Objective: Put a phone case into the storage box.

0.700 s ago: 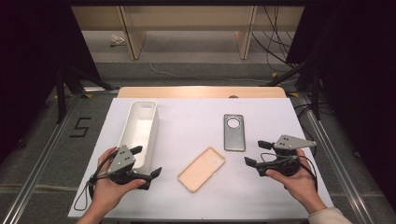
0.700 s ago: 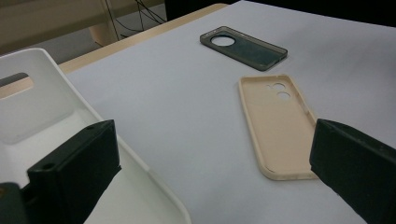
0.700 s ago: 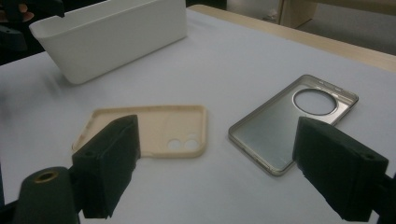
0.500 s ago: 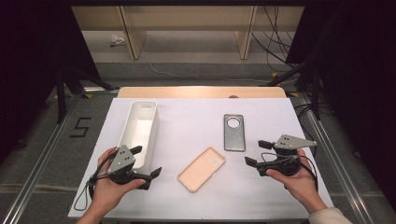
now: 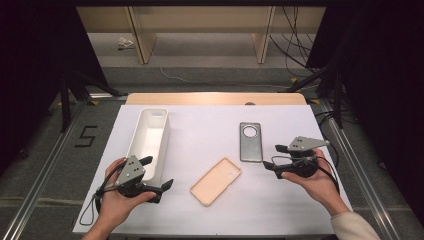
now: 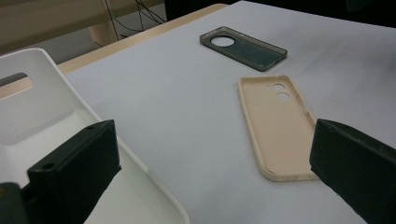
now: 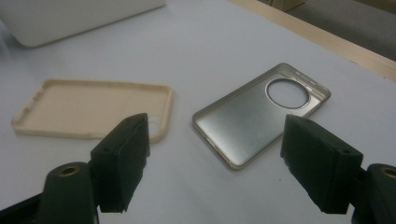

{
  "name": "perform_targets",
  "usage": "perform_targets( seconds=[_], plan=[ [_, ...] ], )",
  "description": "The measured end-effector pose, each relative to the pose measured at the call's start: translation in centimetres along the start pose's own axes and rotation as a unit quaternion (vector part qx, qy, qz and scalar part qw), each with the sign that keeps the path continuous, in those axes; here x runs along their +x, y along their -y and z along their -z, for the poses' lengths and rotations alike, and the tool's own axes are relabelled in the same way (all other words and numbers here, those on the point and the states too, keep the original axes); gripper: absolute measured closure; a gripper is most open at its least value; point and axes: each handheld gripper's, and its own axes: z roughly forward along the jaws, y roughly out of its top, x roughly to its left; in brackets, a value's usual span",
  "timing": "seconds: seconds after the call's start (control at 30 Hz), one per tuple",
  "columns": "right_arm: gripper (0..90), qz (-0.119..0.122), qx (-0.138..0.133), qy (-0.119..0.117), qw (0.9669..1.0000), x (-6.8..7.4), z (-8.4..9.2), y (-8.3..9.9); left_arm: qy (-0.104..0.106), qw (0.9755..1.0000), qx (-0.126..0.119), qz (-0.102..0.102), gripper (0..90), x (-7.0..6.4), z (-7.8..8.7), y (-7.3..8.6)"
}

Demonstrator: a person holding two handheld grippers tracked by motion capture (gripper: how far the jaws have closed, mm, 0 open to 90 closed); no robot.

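Observation:
A beige phone case (image 5: 216, 180) (image 6: 277, 125) (image 7: 93, 108) lies hollow side up near the table's middle front. A grey phone case (image 5: 250, 141) (image 6: 243, 47) (image 7: 259, 112) with a round camera hole lies just behind it to the right. My left gripper (image 5: 157, 173) (image 6: 205, 172) is open beside the near end of a white bin (image 5: 150, 140) (image 6: 51, 135), left of the beige case. My right gripper (image 5: 275, 157) (image 7: 217, 156) is open right of the grey case, jaws pointing at it, nothing between them.
The white table sheet (image 5: 205, 130) has a wooden strip (image 5: 215, 98) along its far edge. Metal rails (image 5: 45, 165) run along both sides on the floor, where a mark "5" (image 5: 86, 135) shows. Cables (image 5: 295, 55) lie at the back right.

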Motion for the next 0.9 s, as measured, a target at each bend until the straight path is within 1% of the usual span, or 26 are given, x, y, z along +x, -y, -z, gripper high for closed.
perform_targets(
  seconds=[0.07, 0.17, 0.2, 0.23, 0.37, 0.4, 0.43, 0.47, 0.53, 0.57, 0.6, 0.63, 0.7, 0.73, 0.83, 0.87, 0.9],
  plan=[
    [25.7, 0.010, 0.013, -0.002, 0.9999, -0.2, -0.6, -0.3, -0.001, 1.0000, 0.000, -0.001, 1.0, 0.0, 0.0, 0.0],
    [26.4, 0.031, 0.045, -0.004, 0.9985, -0.4, -1.9, -0.9, 0.000, 1.0000, 0.000, 0.000, 1.0, 0.0, 0.0, 0.0],
    [26.5, 0.043, 0.053, -0.004, 0.9977, -0.4, -2.3, -1.0, 0.000, 1.0000, 0.001, 0.000, 1.0, 0.0, 0.0, 0.0],
    [26.8, 0.051, 0.068, -0.005, 0.9964, -0.4, -2.6, -1.2, 0.001, 1.0000, 0.001, 0.000, 0.9, 0.0, 0.0, 0.0],
    [27.2, 0.087, 0.113, -0.010, 0.9898, -0.6, -4.1, -1.9, 0.002, 1.0000, 0.001, -0.001, 1.0, -0.1, -0.1, 0.0],
    [27.2, 0.087, 0.113, -0.010, 0.9898, -0.6, -4.1, -1.9, 0.002, 1.0000, 0.001, -0.001, 1.0, -0.1, -0.1, 0.0],
    [27.2, 0.110, 0.139, -0.012, 0.9841, -0.7, -4.9, -2.2, 0.001, 1.0000, 0.001, -0.001, 1.0, -0.1, -0.1, 0.0],
    [27.4, 0.114, 0.149, -0.012, 0.9820, -0.7, -5.2, -2.3, 0.001, 1.0000, 0.001, -0.001, 1.0, -0.1, -0.1, 0.0],
    [28.0, 0.133, 0.169, -0.018, 0.9765, -0.8, -6.1, -2.6, 0.002, 1.0000, 0.001, -0.001, 1.0, -0.1, -0.1, 0.0],
    [28.0, 0.133, 0.169, -0.018, 0.9765, -0.8, -6.1, -2.6, 0.002, 1.0000, 0.001, -0.001, 1.0, -0.1, -0.1, 0.0],
    [28.9, 0.149, 0.195, -0.019, 0.9692, -0.9, -7.1, -2.6, 0.002, 1.0000, 0.001, -0.001, 1.0, -0.1, -0.1, 0.0],
    [29.1, 0.157, 0.205, -0.019, 0.9660, -0.9, -7.5, -2.6, 0.002, 1.0000, 0.001, -0.001, 1.0, -0.1, -0.1, 0.1],
    [29.2, 0.174, 0.233, -0.018, 0.9568, -0.9, -8.4, -2.5, 0.003, 1.0000, 0.001, -0.001, 1.0, -0.1, -0.1, 0.0],
    [29.0, 0.186, 0.242, -0.016, 0.9522, -0.8, -8.9, -2.4, 0.003, 1.0000, 0.000, -0.001, 1.0, -0.1, -0.1, 0.0],
    [28.7, 0.221, 0.274, -0.011, 0.9361, -0.7, -10.1, -2.4, 0.004, 1.0000, 0.000, -0.001, 1.0, -0.1, -0.2, 0.0],
    [28.7, 0.229, 0.281, -0.009, 0.9319, -0.7, -10.4, -2.4, 0.004, 1.0000, 0.000, 0.000, 1.0, -0.1, -0.2, 0.1],
    [28.6, 0.234, 0.286, -0.007, 0.9292, -0.7, -10.7, -2.5, 0.004, 1.0000, 0.000, -0.001, 1.0, -0.1, -0.2, 0.1]
  ],
)
